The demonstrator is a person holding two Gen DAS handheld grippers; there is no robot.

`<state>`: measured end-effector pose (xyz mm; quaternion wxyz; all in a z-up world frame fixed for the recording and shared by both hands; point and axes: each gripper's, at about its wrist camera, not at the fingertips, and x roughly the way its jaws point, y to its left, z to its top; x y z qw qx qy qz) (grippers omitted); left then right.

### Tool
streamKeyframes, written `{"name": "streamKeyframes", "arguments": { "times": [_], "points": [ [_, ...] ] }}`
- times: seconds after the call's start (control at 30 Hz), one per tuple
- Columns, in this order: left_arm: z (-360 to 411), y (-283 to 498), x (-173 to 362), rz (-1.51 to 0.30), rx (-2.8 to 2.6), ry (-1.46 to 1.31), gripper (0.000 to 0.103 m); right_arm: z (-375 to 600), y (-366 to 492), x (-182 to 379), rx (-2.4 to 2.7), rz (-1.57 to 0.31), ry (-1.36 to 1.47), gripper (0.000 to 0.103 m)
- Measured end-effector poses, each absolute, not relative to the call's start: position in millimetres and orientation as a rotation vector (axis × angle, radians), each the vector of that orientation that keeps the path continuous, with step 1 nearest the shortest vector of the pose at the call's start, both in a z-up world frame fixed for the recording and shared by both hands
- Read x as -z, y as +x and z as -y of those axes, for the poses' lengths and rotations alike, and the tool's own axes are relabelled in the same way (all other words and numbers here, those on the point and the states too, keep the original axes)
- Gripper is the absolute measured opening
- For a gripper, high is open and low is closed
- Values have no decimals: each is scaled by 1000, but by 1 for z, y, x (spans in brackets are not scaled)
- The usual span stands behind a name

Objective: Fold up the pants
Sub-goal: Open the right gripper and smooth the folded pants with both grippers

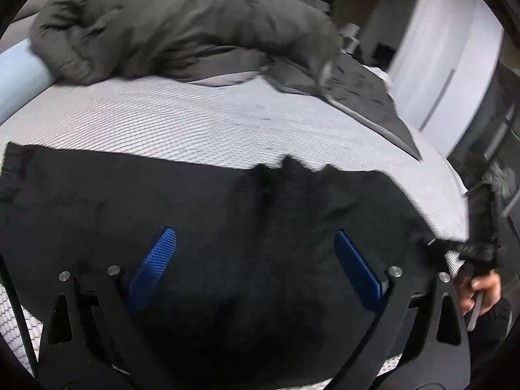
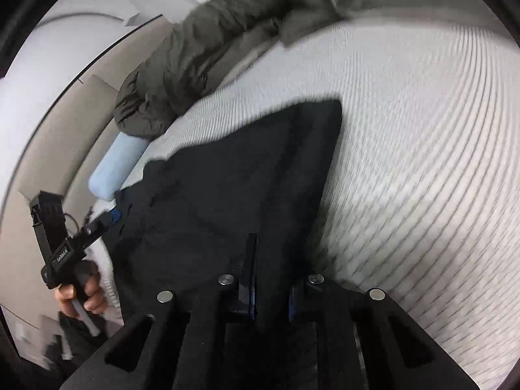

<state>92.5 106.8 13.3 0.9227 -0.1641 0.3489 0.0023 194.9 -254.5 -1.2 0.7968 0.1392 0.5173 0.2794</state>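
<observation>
Black pants lie spread across the near part of a white quilted mattress. My left gripper is open, its blue fingers wide apart just above the pants. In the right wrist view the pants run away from me as a dark folded shape. My right gripper is shut on the pants' near edge, with cloth bunched between its fingers. The left gripper shows at the pants' left edge, held by a hand. The right gripper's body shows at the far right of the left wrist view.
A dark grey puffy duvet is heaped along the far side of the bed, also in the right wrist view. A light blue pillow lies by the beige headboard. White curtains hang beyond the bed.
</observation>
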Motion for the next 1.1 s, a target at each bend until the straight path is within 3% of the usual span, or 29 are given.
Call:
{"name": "streamKeyframes", "arguments": {
  "times": [0.07,0.1,0.13,0.33,0.5,0.63,0.77,1.0,1.1],
  "points": [
    [-112,90,-9,-729,-11,-346,97,266,207,-11,-511,-1067,209,18],
    [-111,93,-4,-749,-4,-336,97,268,215,-11,-449,-1062,149,33],
    [-107,96,-1,-759,2,-324,97,273,217,-12,-369,-1064,104,36],
    [-32,102,-10,-741,162,-157,97,250,177,-52,-415,-889,104,36],
    [40,104,7,-827,225,127,90,174,142,-19,-623,-1020,-62,36],
    [39,103,22,-861,196,174,90,183,124,7,-545,-997,-280,36],
    [18,105,19,-889,178,79,89,240,129,-2,-394,-995,-201,37],
    [23,123,-20,-776,206,-7,87,213,140,-28,-456,-908,-94,55],
    [44,158,-9,-836,233,57,72,177,161,-17,-507,-954,-87,55]
  ]
}}
